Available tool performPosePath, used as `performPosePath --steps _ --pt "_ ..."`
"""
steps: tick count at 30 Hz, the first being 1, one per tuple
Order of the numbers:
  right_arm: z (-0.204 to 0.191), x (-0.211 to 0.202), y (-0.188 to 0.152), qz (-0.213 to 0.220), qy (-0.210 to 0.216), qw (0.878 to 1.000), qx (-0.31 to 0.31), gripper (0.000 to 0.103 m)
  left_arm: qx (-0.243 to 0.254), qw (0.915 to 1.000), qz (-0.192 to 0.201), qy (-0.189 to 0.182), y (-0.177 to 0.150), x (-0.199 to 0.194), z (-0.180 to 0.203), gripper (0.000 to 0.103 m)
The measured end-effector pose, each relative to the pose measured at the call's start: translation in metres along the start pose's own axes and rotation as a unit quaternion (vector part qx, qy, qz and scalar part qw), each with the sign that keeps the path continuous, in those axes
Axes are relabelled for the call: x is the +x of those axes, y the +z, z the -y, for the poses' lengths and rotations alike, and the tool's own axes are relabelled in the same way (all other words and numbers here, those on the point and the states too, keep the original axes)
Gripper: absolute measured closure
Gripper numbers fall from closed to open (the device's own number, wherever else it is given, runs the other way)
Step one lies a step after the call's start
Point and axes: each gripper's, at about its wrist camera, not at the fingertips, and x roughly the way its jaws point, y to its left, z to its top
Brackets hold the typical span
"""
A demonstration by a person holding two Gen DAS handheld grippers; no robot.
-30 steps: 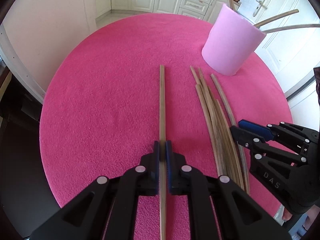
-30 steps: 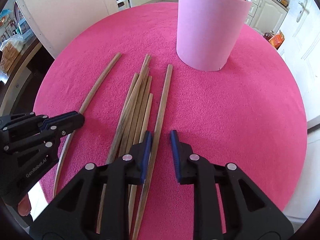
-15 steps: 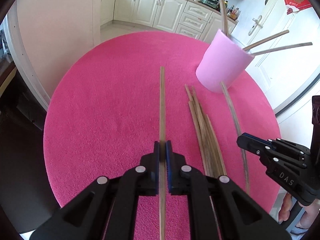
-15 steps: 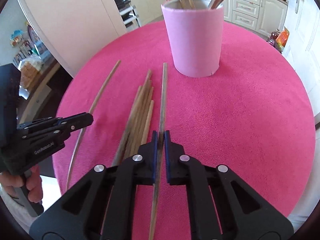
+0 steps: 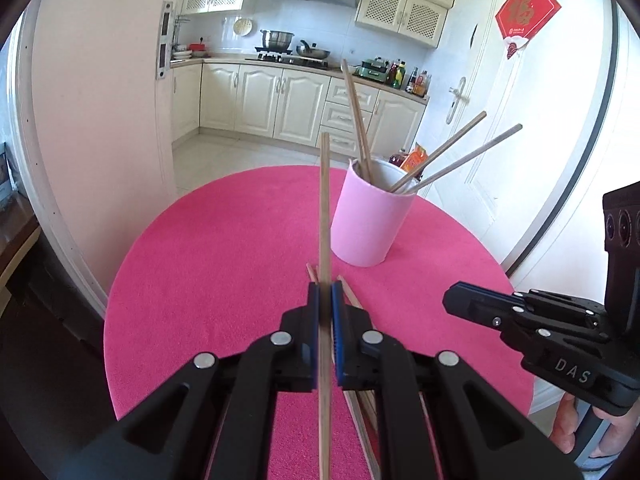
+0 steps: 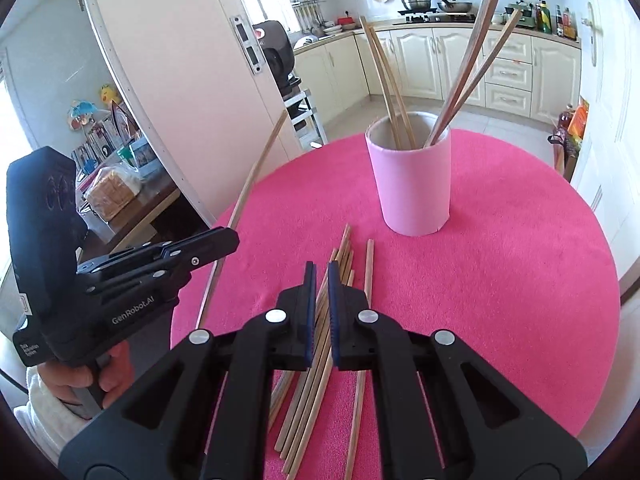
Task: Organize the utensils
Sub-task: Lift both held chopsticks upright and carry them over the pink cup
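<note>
We see the left gripper clamped tight on a long, slim brown wooden chopstick. The pads pinch it partway along its length. The stick's long axis runs straight ahead along the fingers. Its far tip points forward and upward, clear of the round table covered in bright pink cloth, and its near end passes back beneath the gripper body.

Just ahead of this gripper and a little to its right stands the pale pink cylindrical cup, upright on the cloth. Several wooden chopsticks lean out of it, fanned to both sides.

The right gripper has its jaws drawn together to a thin slit, and we see nothing between them. Below and just ahead of it, a loose bundle of wooden chopsticks lies flat on the cloth. Their long axes run roughly along the fingers, with the far tips aimed towards the cup. One separate chopstick lies just right of the bundle, pointing much the same way.

A hand grips the left tool's handle.
</note>
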Motion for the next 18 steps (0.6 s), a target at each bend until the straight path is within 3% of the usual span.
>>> performPosePath --steps 9,18 --pt "0.006 0.036 -0.010 -0.072 -0.044 0.996 0.011 0.096 -0.035 0.9972 -0.066 0.001 -0.002 0.019 -0.012 0.097" --pt "0.011 0.063 -0.018 -0.126 -0.061 0.990 0.023 0.096 -0.061 0.9938 -0.093 0.001 -0.007 0.026 -0.036 0.097"
